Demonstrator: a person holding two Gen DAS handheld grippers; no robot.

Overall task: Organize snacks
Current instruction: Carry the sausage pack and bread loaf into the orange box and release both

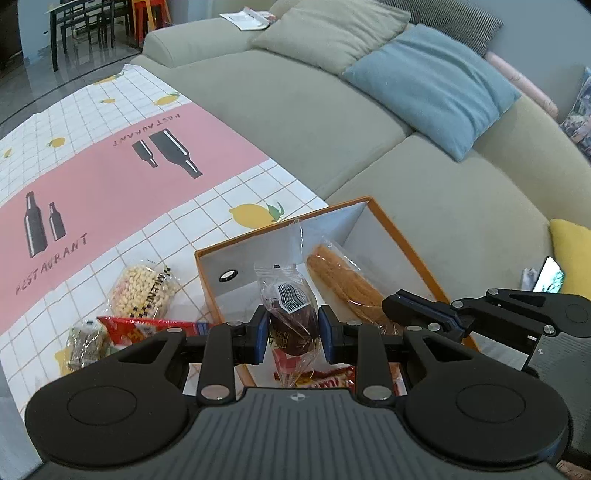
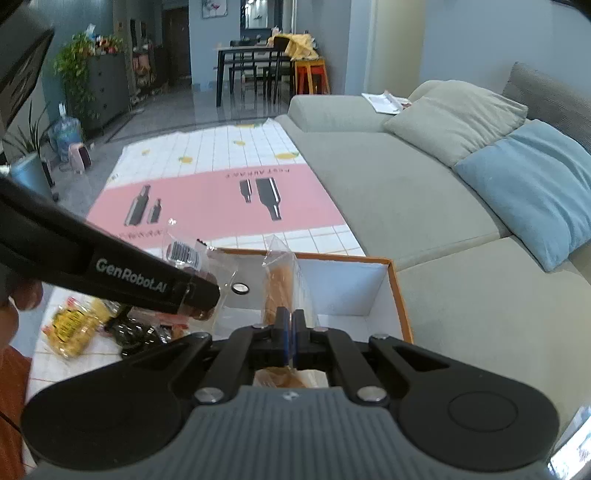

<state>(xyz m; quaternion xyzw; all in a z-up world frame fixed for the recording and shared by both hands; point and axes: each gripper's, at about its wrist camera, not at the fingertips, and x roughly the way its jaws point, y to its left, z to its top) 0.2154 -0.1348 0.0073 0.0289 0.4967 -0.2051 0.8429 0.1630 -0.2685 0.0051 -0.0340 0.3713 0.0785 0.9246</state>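
Both grippers hold packets at lower centre: my left gripper (image 1: 291,334) grips narrowly a dark brown cake in crinkly clear wrapper (image 1: 291,314), my right gripper (image 2: 290,326) pinches a long golden pastry bag (image 2: 282,286), over the orange-rimmed box (image 1: 402,236).

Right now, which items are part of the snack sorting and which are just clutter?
In play: orange box; brown pastry packet in left gripper; long bread packet in right gripper; puffed-grain packet; red packet.
Clutter: blue cushion; phone; papers.
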